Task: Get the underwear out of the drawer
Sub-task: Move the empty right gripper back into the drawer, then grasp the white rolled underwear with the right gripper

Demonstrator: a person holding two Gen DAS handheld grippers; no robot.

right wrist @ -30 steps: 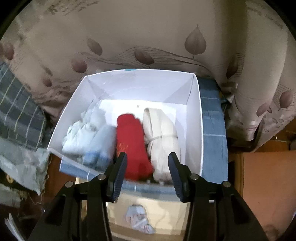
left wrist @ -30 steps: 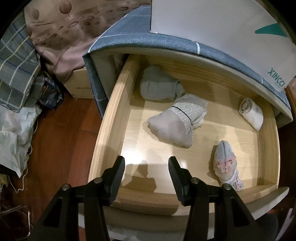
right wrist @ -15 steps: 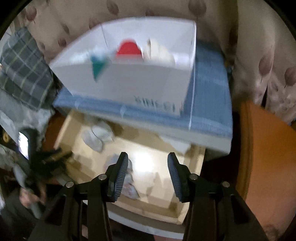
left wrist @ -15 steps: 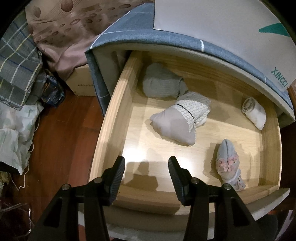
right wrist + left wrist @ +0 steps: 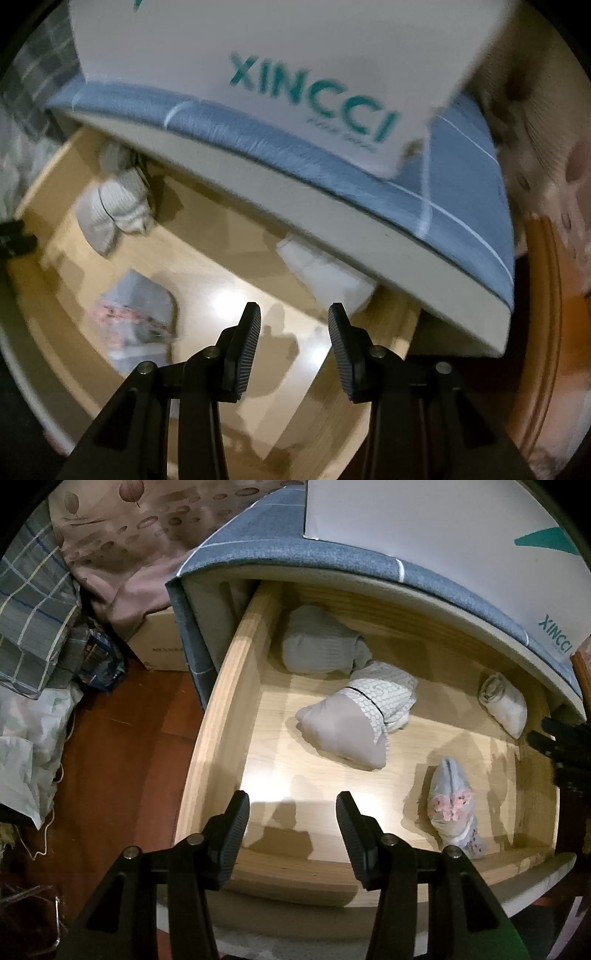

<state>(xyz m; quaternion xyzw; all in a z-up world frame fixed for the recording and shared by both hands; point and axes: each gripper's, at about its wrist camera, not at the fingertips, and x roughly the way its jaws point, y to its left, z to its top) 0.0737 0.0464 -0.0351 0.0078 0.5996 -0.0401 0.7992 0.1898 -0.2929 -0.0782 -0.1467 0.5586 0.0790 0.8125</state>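
Right gripper, jaws just closing but empty, hung over the drawer near the white roll. Left gripper gaped, empty, at the near edge.

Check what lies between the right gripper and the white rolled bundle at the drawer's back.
Nothing: in the right wrist view only bare drawer floor separates the right gripper, empty, its jaws just closing, from the white rolled bundle.
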